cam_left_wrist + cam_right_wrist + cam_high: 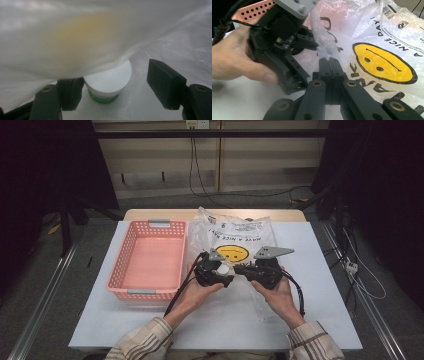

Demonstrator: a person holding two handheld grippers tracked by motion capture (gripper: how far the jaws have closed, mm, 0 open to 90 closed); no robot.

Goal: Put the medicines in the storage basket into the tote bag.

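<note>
Bag (235, 245) at frame centre, beside the pink basket (150, 260): thin, limp, slippery film. Right gripper (329, 65) has its jaws pinched tight on the bag's edge; I judge that's the correct hold. Left gripper (113, 83) spread wide around 1 small white-lidded jar (108, 82) inside: light, rigid, grab its sides.

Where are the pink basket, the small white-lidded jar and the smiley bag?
pink basket (131, 234): high view, on its left wall.
white-lidded jar (108, 81): left gripper view, on its white lid.
smiley bag (384, 62): right gripper view, on the yellow face print.
</note>
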